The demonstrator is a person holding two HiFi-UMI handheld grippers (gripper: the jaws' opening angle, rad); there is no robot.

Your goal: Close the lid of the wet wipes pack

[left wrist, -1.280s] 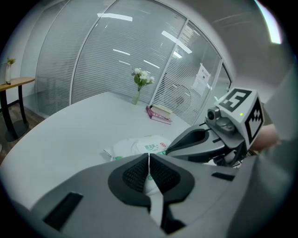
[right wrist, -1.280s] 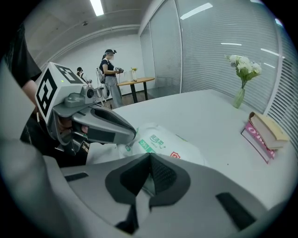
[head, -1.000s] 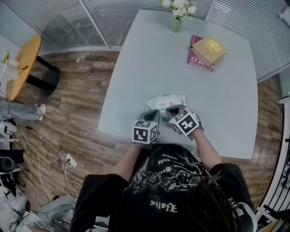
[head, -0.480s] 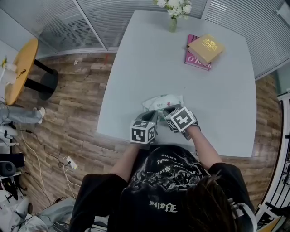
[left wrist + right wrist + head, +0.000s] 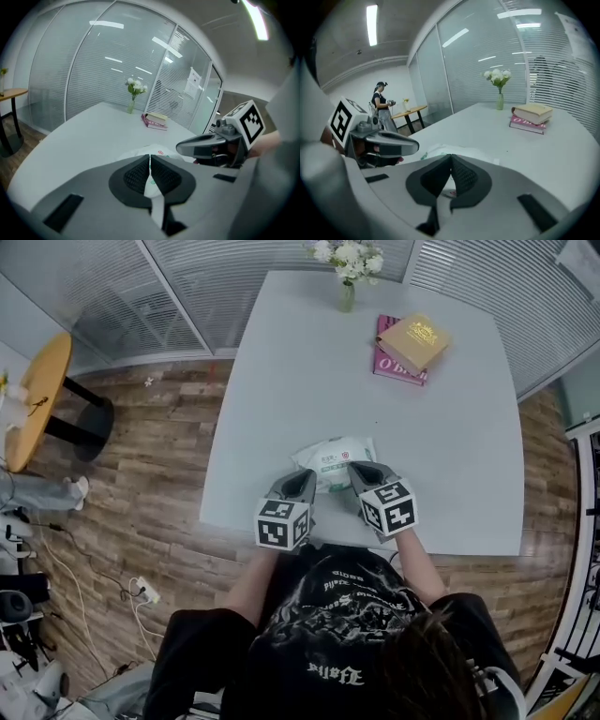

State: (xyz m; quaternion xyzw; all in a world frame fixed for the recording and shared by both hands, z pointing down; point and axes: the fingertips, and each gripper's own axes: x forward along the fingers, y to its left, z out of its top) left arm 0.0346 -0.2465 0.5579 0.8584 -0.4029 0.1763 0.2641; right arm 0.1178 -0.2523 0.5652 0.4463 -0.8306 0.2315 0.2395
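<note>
The table (image 5: 300,381) is carrying every item and is extending well ahead of both grippers. The left gripper (image 5: 150,156) and the right gripper (image 5: 451,156) are hovering side by side at the table's near edge and pointing forward and down. Each one's jaws are resting together, with nothing clamped. The pack (image 5: 333,457) is lying flat just ahead of both tips, with its near edge lying under them in the head view. Whether the tips are touching it cannot be told. Two stacked books (image 5: 409,348) are lying well ahead and to the right of the right gripper. A vase (image 5: 347,294) of white flowers is standing farthest ahead, near the table's far edge.
</note>
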